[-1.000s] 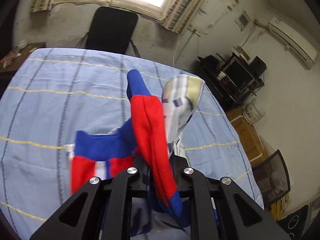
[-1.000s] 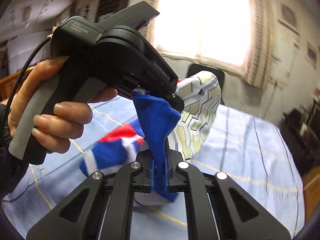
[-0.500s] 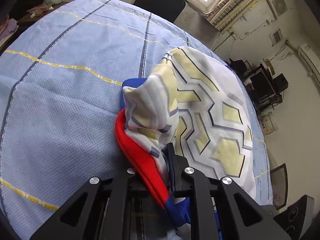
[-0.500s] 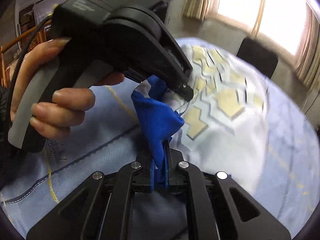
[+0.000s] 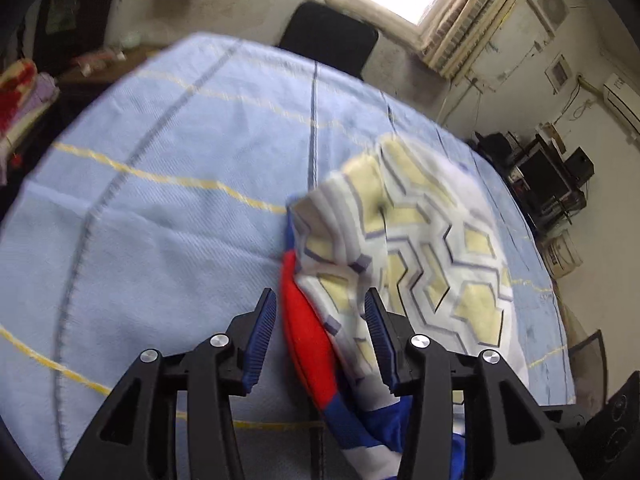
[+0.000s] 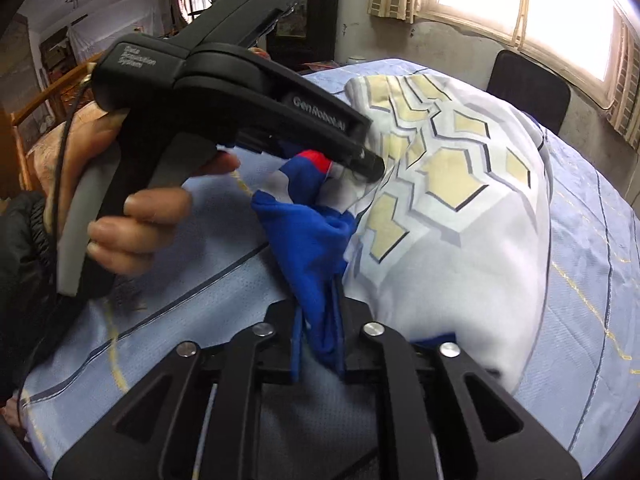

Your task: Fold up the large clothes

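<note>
1. Looking down my left tool (image 5: pixel 320 332), I see its jaws have just been opening; they stand wide, the garment's (image 5: pixel 420 248) red hem loose between the pads.
2. My right tool (image 6: pixel 320 344) has been easing apart, with blue fabric bunched between its narrow jaws; whether they pinch it I cannot tell.
3. Garment lies on the blue checked sheet (image 5: pixel 160 208), beside the left tool.

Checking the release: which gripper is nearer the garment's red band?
Left. The red band lies between the left gripper's jaws, just opening, pads clear. The right gripper, also just opening, has blue cloth between its jaws, short of the red.
</note>
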A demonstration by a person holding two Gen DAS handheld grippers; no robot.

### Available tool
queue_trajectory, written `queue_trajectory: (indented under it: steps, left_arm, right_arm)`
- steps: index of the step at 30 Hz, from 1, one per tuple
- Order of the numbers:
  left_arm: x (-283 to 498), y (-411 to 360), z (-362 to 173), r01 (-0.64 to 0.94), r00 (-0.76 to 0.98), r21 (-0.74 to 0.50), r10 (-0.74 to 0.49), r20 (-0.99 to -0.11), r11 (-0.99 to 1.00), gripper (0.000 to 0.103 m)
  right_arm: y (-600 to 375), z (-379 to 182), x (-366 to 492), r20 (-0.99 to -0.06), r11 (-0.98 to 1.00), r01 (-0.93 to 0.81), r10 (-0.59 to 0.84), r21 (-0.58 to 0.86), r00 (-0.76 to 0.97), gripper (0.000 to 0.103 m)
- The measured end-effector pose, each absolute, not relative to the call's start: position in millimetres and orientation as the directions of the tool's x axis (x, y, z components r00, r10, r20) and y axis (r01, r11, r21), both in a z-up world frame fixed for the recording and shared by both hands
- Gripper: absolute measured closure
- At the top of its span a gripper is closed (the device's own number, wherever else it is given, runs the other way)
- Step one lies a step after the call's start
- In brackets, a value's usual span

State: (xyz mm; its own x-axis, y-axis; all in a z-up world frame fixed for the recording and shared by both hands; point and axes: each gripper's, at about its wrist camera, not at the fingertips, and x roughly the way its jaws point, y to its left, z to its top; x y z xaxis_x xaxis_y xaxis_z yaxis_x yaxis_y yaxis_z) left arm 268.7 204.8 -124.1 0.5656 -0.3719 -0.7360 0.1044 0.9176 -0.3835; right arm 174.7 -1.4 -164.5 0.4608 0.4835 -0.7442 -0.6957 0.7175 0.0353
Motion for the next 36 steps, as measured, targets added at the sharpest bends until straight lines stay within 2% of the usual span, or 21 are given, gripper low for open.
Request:
queue_trajectory:
  steps: [2,3,6,8,10,12,17,22,25,31,36]
  left_arm:
    - [259.2,210.0,-107.9,0.101,0.612,-0.357,-0.341,-0.714,0.929,0.057]
    - [253.4,212.7,-99.4,0.100,0.636,-0.352,-0.332,-0.697,0.931,0.057]
    - [239.6,211.0,-79.8,0.109,0.682,-0.362,-0.334,-0.650,0.926,0.057]
    - [235.1,199.4,-73.8,0.138,0.691,-0.376,-0.361,-0.627,0.916,0.057]
    - [241.3,178.2,-73.5,0.152,0.677,-0.355,-0.358,-0.642,0.923,0.057]
    - [257.0,156.6,-77.8,0.162,0.656,-0.325,-0.347,-0.670,0.932,0.057]
    - [290.9,124.6,-115.0,0.163,0.592,-0.291,-0.329,-0.735,0.943,0.054]
    - [302.8,128.6,-141.1,0.144,0.569,-0.328,-0.349,-0.745,0.934,0.051]
    - [299.7,120.5,-141.1,0.156,0.595,-0.263,-0.303,-0.745,0.952,0.051]
    - [290.0,136.0,-128.8,0.143,0.557,-0.353,-0.370,-0.744,0.925,0.054]
    - [250.2,145.0,-104.6,0.170,0.591,-0.303,-0.343,-0.730,0.938,0.054]
  right_arm:
    - [-11.3,-152.1,165.4,-0.727,0.701,-0.712,0.510,0.041,0.461,0.075]
    - [-15.9,-147.0,160.0,-0.716,0.702,-0.712,0.509,0.025,0.478,0.062]
    - [-34.4,-130.4,145.6,-0.665,0.714,-0.700,0.517,-0.010,0.538,0.060]
    - [-51.1,-117.2,147.1,-0.623,0.742,-0.670,0.530,0.013,0.575,0.066]
    - [-64.5,-106.3,162.6,-0.590,0.773,-0.632,0.537,0.057,0.603,0.093]
    - [-72.2,-97.6,189.8,-0.565,0.811,-0.576,0.523,0.100,0.638,0.098]
    - [-69.1,-108.3,238.6,-0.553,0.854,-0.505,0.482,0.124,0.680,0.100]
    - [-61.5,-153.1,276.8,-0.658,0.880,-0.455,0.423,0.135,0.624,0.103]
    - [-67.1,-173.1,281.9,-0.654,0.876,-0.449,0.444,0.175,0.613,0.103]
    - [-78.2,-177.9,280.7,-0.650,0.858,-0.449,0.492,0.249,0.580,0.103]
    - [-82.5,-153.8,263.2,-0.670,0.860,-0.458,0.477,0.223,0.569,0.103]
